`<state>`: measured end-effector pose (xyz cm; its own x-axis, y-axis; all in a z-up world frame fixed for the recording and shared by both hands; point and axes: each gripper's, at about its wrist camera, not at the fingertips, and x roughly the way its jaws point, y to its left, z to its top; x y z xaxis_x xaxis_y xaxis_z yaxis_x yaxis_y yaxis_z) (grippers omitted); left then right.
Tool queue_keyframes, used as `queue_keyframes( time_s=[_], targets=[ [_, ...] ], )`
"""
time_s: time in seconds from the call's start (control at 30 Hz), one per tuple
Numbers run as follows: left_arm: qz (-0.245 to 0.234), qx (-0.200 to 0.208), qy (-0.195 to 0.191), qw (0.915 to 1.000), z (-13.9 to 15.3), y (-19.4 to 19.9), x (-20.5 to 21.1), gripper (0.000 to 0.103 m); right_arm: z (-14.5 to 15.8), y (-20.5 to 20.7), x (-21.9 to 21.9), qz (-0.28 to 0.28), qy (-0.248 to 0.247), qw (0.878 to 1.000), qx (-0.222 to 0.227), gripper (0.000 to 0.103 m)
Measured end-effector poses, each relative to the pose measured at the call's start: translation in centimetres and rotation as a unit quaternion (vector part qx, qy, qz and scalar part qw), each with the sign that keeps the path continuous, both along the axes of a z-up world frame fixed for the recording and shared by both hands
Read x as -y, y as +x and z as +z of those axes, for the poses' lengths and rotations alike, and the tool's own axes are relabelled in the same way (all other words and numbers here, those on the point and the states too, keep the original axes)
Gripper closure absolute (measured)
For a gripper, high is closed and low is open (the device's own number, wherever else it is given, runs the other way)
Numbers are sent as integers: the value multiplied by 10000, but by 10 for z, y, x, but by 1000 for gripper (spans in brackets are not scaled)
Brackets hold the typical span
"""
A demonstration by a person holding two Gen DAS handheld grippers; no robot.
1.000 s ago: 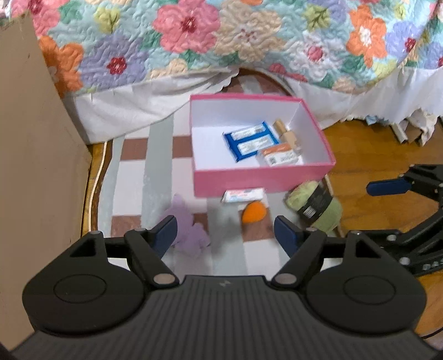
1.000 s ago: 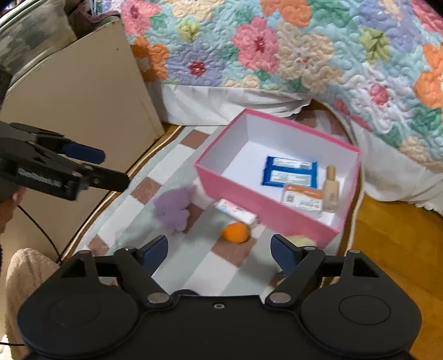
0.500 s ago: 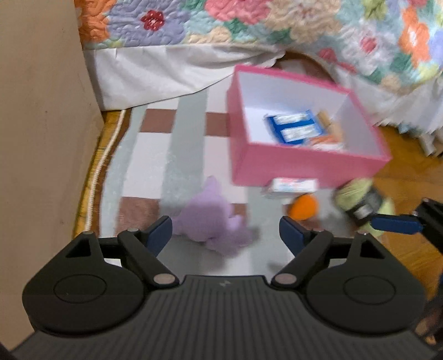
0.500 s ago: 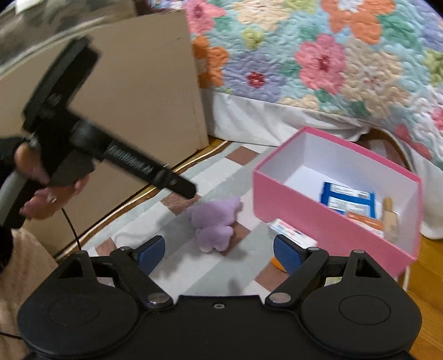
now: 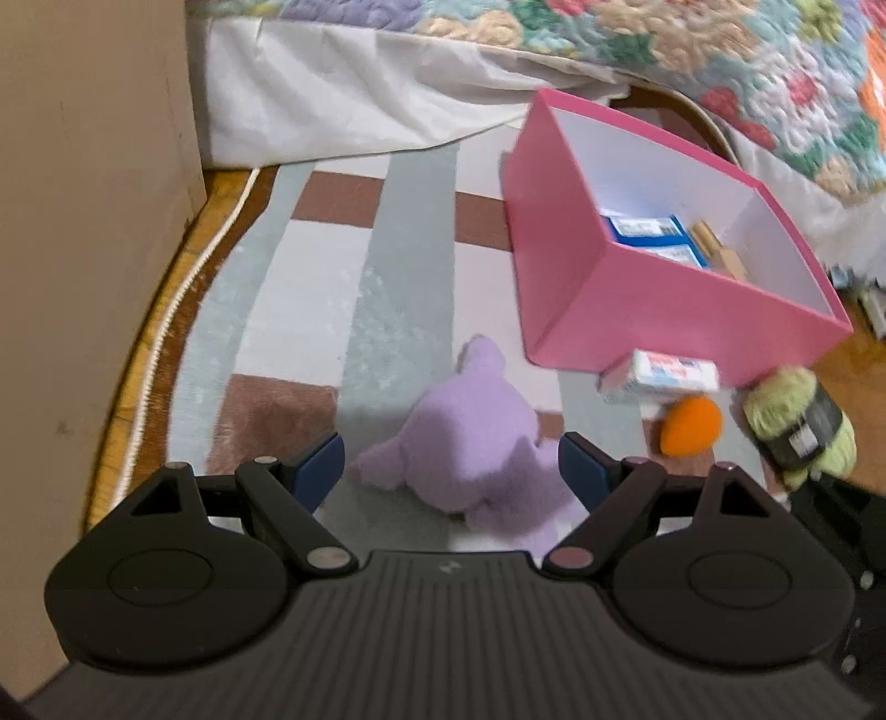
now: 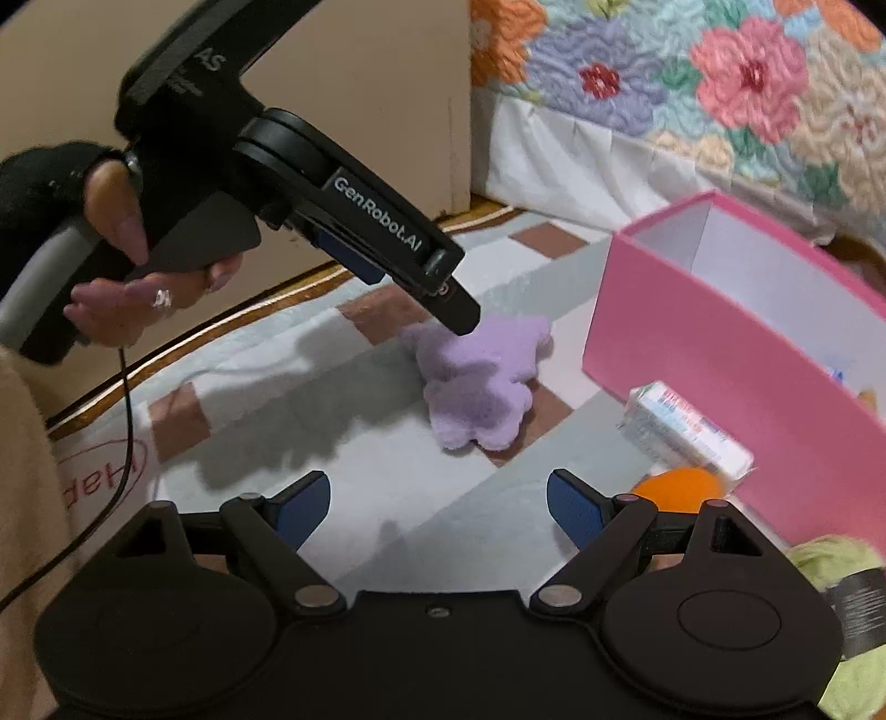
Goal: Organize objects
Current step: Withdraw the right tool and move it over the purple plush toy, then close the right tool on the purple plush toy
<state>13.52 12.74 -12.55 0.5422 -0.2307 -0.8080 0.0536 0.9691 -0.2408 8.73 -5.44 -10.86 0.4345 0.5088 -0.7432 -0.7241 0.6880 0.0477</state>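
Note:
A purple plush toy [image 5: 476,443] lies on the rug between my open left gripper's [image 5: 451,471] fingers; from the right wrist view the left gripper hovers just over the plush [image 6: 482,382]. A pink box [image 5: 653,299] holds blue packets [image 5: 645,230] and a small bottle [image 5: 720,255]. In front of it lie a white packet [image 5: 659,374], an orange ball [image 5: 692,426] and a green yarn skein [image 5: 792,426]. My right gripper [image 6: 437,507] is open and empty, low over the rug, short of the plush.
A checked rug [image 5: 332,277] covers the wood floor. A beige cabinet side [image 5: 83,221] stands at the left. A bed with a floral quilt [image 5: 664,50] and white skirt runs along the back. A cable [image 6: 124,443] hangs from the left handle.
My left gripper has moved left and down until the purple plush sits between its open fingers. The right gripper has swung left and lower, so the box has slid to its right.

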Motion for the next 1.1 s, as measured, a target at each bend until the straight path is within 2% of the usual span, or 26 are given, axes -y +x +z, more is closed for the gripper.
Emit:
queue_keyframes(
  time_s=[0.17,0.33,0.47,0.6,0.73,0.87,1.0,1.1],
  targets=[
    [73,20,-266,9996,-19,13,-6,20,-14,14,-4,-209,110,9997,-80,14],
    [100,-116,-756,9970,-30,17,-8,23,-25,24,-5,-318,206,9989,-276,14],
    [142,-382,-1042,9937,-36,15,-5,51,-33,29,-3,-435,318,9975,-450,15],
    [239,-583,-1544,9860,-40,7,-8,61,-37,29,4,-630,457,9954,-557,15],
    [336,-656,-1815,9806,-43,0,-5,66,-36,28,13,-774,585,9934,-608,15],
    [294,-799,-2096,9741,-45,-5,6,77,-37,31,19,-900,663,9920,-595,15],
    [235,-720,-1933,9782,-42,-12,19,77,-41,36,27,-1010,695,9908,-577,18],
    [205,-814,-2192,9721,-40,-17,20,77,-42,37,35,-1129,715,9890,-626,24]
  ],
)
